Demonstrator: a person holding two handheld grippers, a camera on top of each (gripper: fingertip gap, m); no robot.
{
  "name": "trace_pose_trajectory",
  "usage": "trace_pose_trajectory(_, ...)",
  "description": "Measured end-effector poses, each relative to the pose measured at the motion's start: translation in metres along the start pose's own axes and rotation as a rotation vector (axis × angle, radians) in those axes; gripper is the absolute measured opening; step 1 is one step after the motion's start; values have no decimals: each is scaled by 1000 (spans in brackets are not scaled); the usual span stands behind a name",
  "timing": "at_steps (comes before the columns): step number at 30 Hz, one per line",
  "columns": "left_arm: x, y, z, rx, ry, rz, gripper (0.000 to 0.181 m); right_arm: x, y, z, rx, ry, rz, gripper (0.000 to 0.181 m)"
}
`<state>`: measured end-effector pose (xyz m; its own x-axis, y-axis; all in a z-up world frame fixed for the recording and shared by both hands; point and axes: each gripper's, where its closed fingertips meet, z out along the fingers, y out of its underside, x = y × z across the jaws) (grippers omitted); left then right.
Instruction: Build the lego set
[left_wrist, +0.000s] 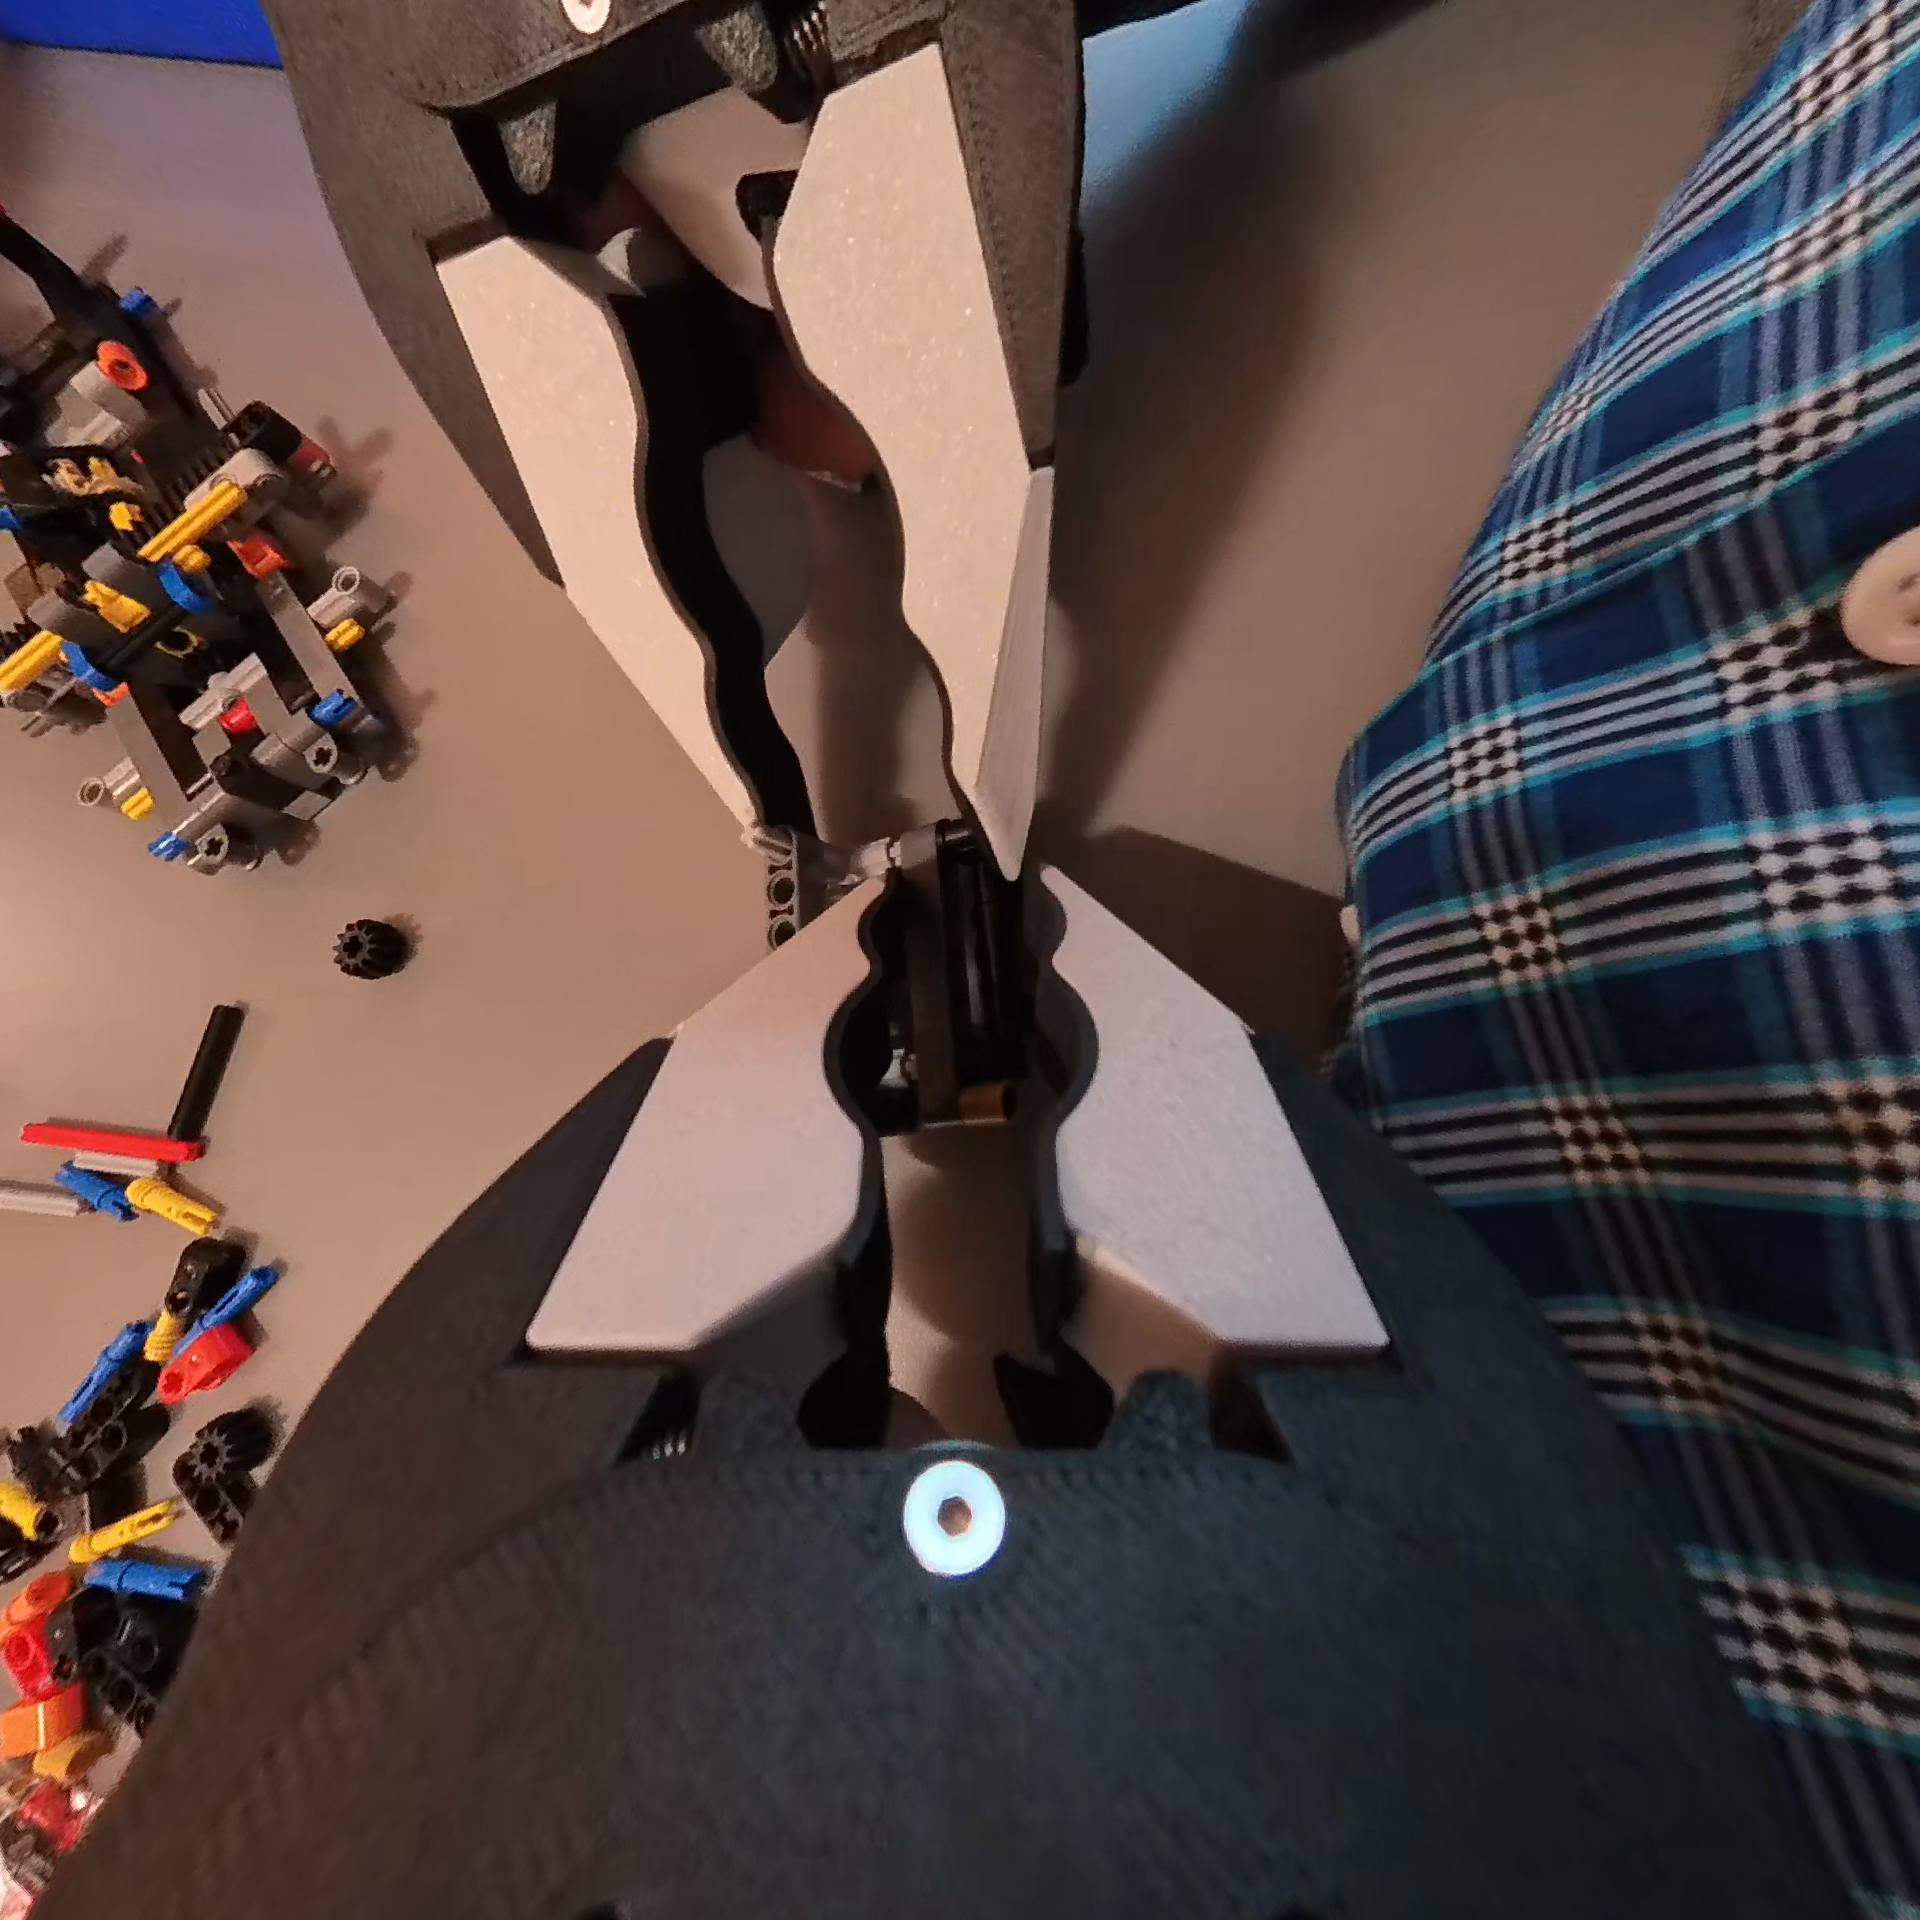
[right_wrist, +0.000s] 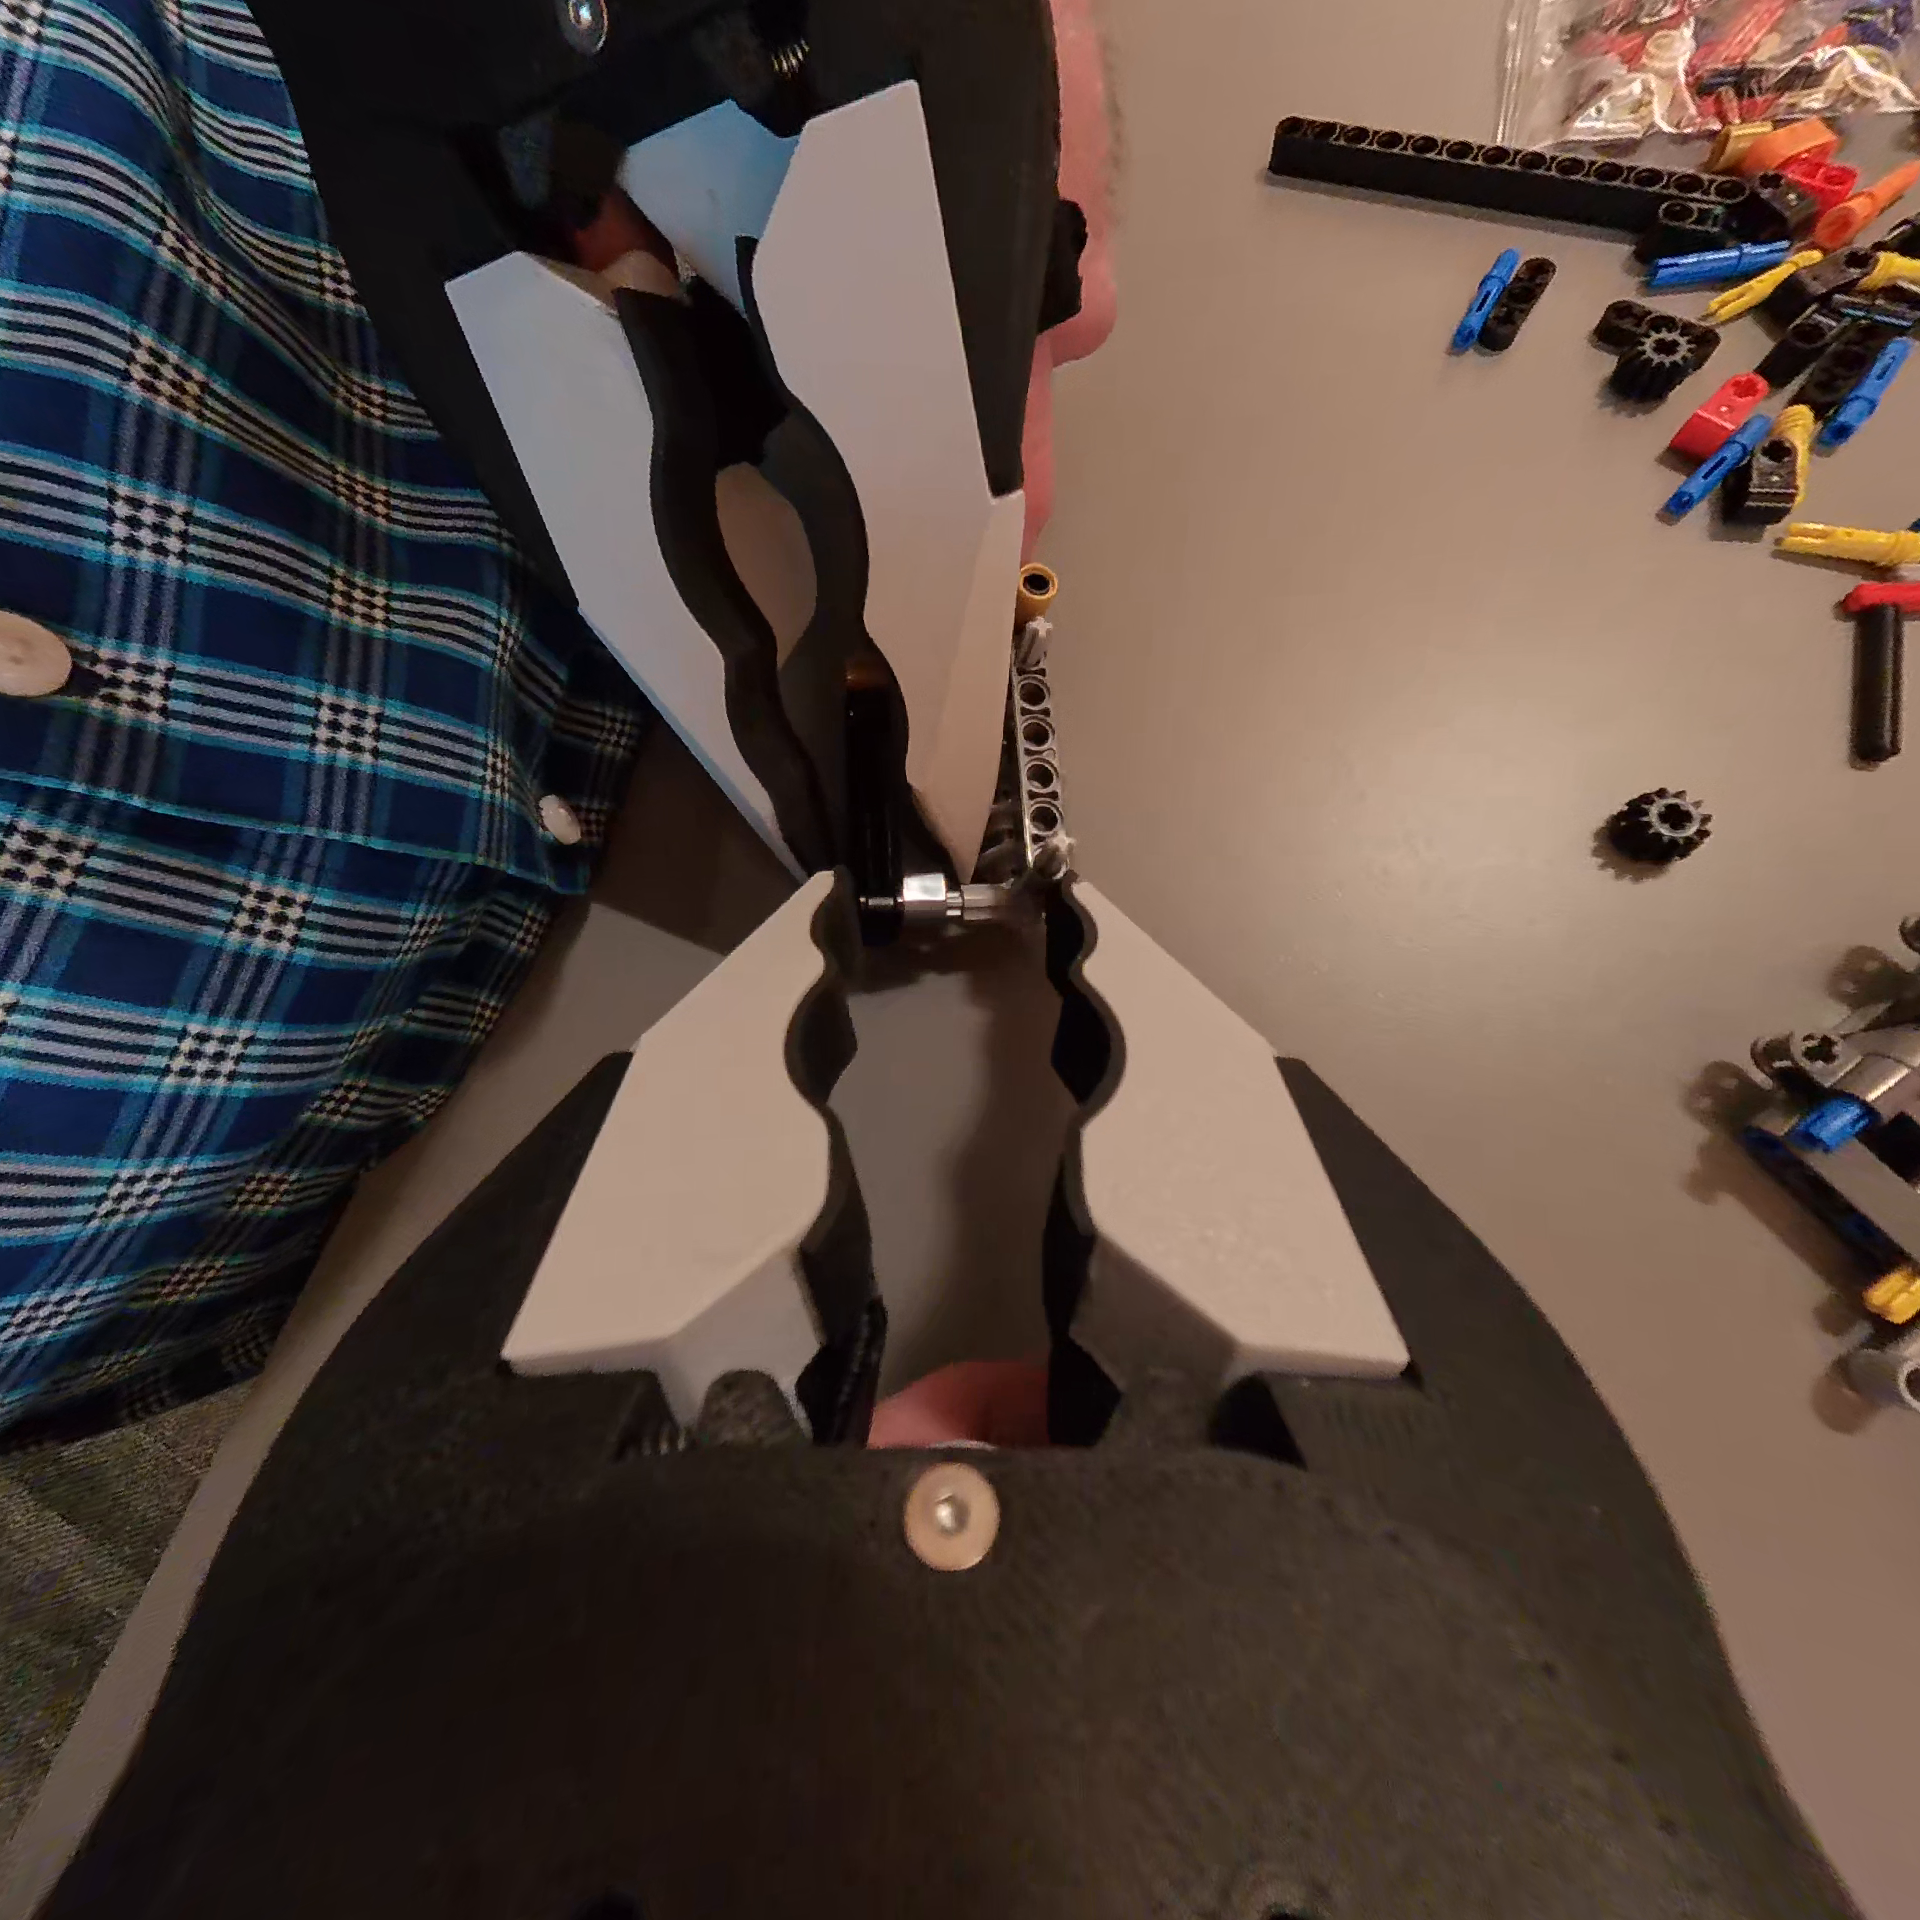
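Observation:
I hold a small sub-assembly in the air between both grippers, close to the table edge. It is a black link (left_wrist: 961, 987) joined by a grey axle connector (right_wrist: 935, 899) to a light grey beam with holes (right_wrist: 1034, 748). My left gripper (left_wrist: 951, 904) is shut on the black link. My right gripper (right_wrist: 951, 894) is shut across the connector, between the link and the beam. Each gripper comes in from the top of the other's view, tip to tip: the right one in the left wrist view (left_wrist: 894, 842), the left one in the right wrist view (right_wrist: 894, 842).
The part-built model (left_wrist: 156, 623) lies on the grey table (left_wrist: 520, 1039), also in the right wrist view (right_wrist: 1849, 1122). A black gear (left_wrist: 364, 945) lies alone. Loose pins and connectors (left_wrist: 114, 1455) are scattered, with a long black beam (right_wrist: 1507, 171) and a parts bag (right_wrist: 1714, 62). A person's plaid shirt (left_wrist: 1662, 935) is close.

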<state>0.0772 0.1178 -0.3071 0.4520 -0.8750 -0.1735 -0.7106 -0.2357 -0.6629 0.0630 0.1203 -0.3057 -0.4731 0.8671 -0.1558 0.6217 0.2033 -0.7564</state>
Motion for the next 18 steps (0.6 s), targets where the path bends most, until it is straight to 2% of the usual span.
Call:
trace_pose_trajectory(1, 0, 0, 0, -1, 1, 1, 19, 0, 0, 0, -1, 1, -7, 33)
trace_pose_trajectory(8, -2, 2, -1, 0, -9, -11, 19, 1, -1, 1, 1, 11, -6, 33)
trace_pose_trajectory(14, -12, -7, -26, 99, -136, -39, 43, 1, -1, 0, 7, 10, 9, 34)
trace_pose_trajectory(18, -22, 10, -36, 38, -186, -113, 65, 1, -1, 0, 9, 12, 8, 34)
